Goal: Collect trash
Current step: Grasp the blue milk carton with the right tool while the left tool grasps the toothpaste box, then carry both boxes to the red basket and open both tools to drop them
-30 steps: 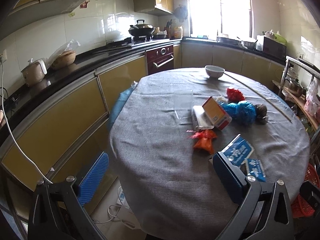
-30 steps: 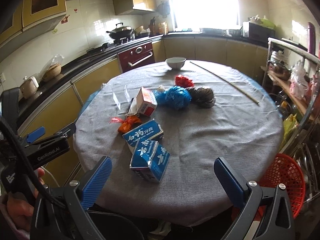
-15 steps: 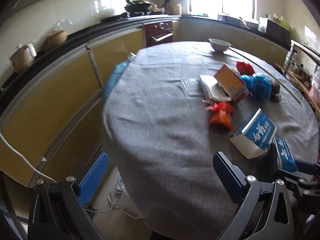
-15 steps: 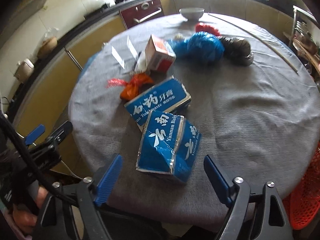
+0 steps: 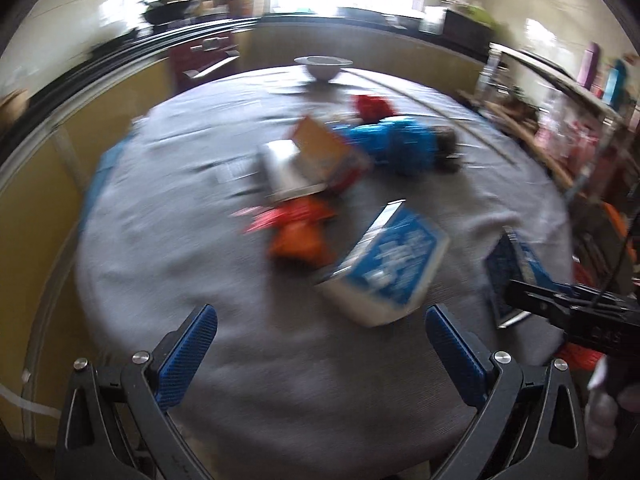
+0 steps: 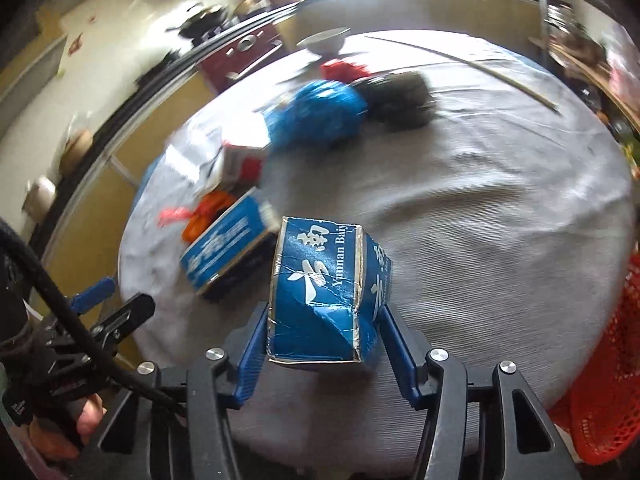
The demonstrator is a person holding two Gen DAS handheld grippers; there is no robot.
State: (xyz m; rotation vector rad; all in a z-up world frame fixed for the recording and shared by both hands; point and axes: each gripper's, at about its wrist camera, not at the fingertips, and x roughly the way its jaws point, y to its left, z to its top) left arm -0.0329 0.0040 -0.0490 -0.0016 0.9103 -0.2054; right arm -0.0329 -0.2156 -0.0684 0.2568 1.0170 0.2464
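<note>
My right claw (image 6: 324, 344) is clamped on the crumpled blue cardboard carton (image 6: 320, 292). It looks light and crushable, so I grip its side walls gently. My left claw (image 5: 320, 344) stands apart, nearer the second blue carton (image 5: 388, 272).

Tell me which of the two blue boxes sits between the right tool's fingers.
The crumpled blue box nearest the right tool; the other blue box lies beyond, toward the orange wrapper.

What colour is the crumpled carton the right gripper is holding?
The crumpled cardboard carton is blue with white lettering, clearest in the right wrist view.
</note>
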